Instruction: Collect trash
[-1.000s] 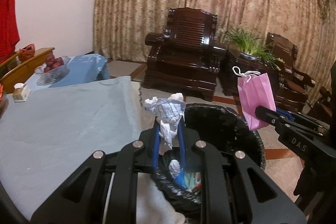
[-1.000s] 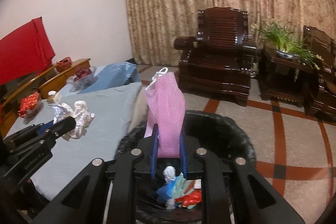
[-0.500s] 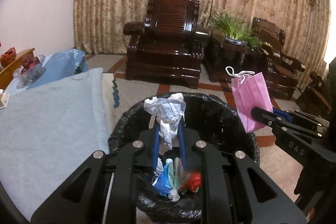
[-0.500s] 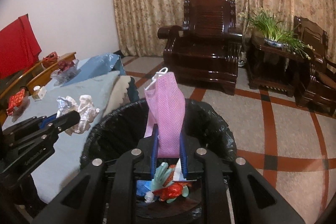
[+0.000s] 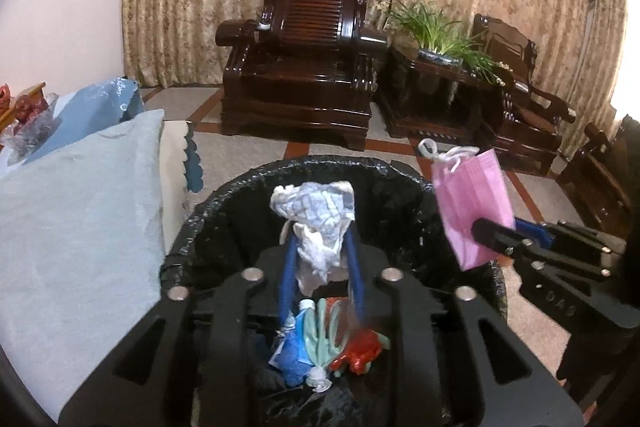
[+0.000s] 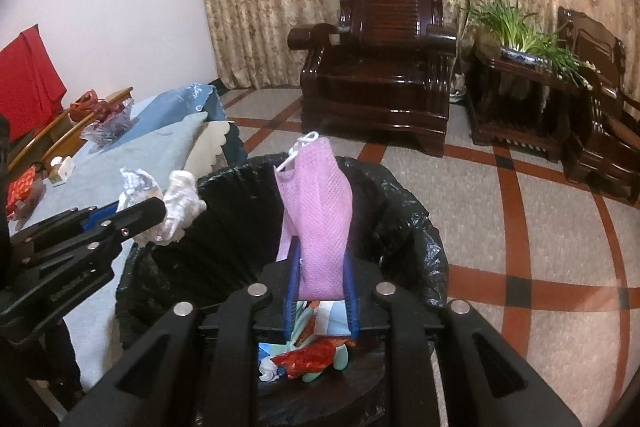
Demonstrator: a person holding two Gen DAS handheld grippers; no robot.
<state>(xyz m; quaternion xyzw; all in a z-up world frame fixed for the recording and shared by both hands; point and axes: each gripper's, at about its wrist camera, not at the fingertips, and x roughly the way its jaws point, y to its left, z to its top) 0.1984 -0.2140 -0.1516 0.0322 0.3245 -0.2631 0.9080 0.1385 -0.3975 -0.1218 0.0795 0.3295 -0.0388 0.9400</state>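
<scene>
My left gripper (image 5: 322,247) is shut on a crumpled white tissue wad (image 5: 316,223) and holds it over the black-lined trash bin (image 5: 224,199). It also shows in the right wrist view (image 6: 140,211) with the wad (image 6: 176,207) at the bin's left rim. My right gripper (image 6: 320,267) is shut on a pink face mask (image 6: 320,215), upright above the bin (image 6: 416,235). In the left wrist view the mask (image 5: 472,203) hangs at the bin's right rim. Blue, green and red trash (image 5: 332,347) lies in the bin's bottom.
A table with a pale blue cloth (image 5: 72,211) stands left of the bin. It carries a fruit bag (image 6: 108,123) and a red packet (image 6: 20,187). Dark wooden armchairs (image 5: 308,67) and a plant stand (image 5: 444,67) line the curtain wall beyond a tiled floor.
Both grippers moved from beside the table to above the bin's opening, still holding the tissue and the mask. The bin's contents came into view.
</scene>
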